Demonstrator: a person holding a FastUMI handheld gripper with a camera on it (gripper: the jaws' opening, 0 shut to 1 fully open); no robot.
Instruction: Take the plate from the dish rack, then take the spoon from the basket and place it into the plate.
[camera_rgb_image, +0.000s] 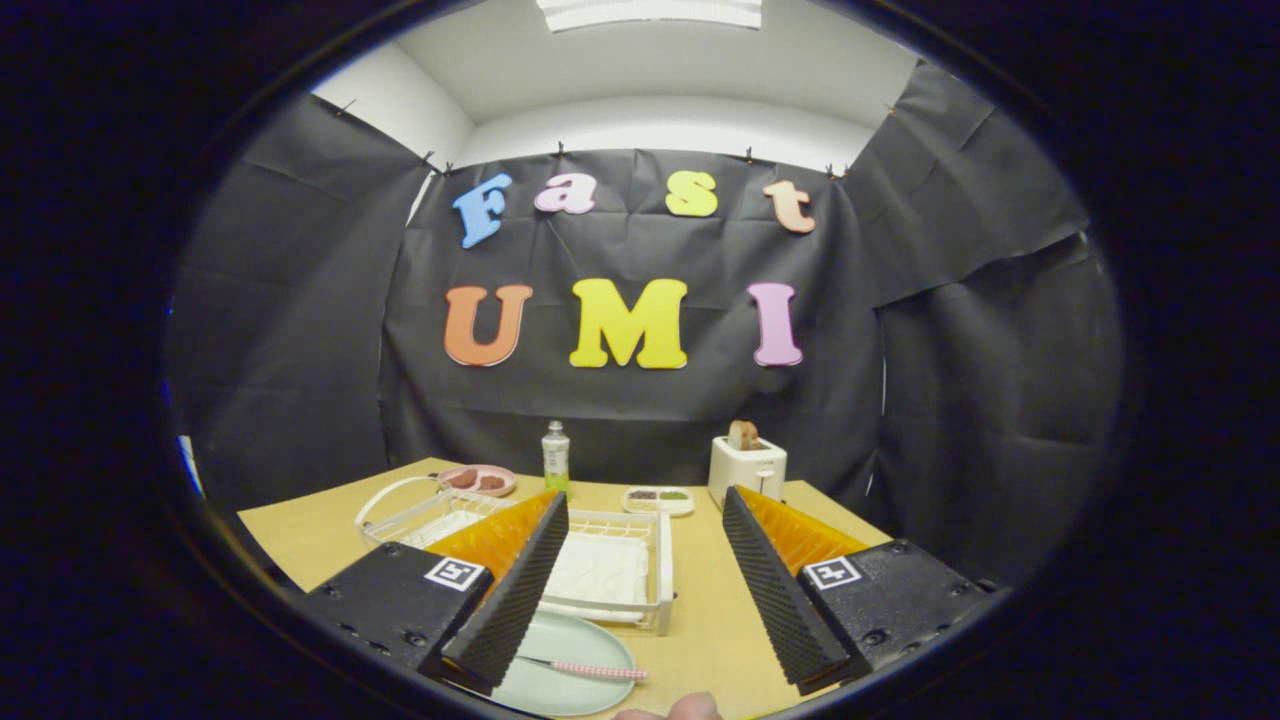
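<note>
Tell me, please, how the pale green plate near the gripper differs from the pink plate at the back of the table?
The green plate lies near the open gripper, partly under one finger; the pink plate lies far beyond the fingers, behind the dish rack. The green plate carries a spoon; the pink plate carries brownish food. Both lie flat on the table.

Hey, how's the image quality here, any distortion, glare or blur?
Gripper view: strong fisheye bending, table edges curve; ceiling light blown out white; even lighting, soft shadows; open gripper, plate and spoon look sharp.
</note>
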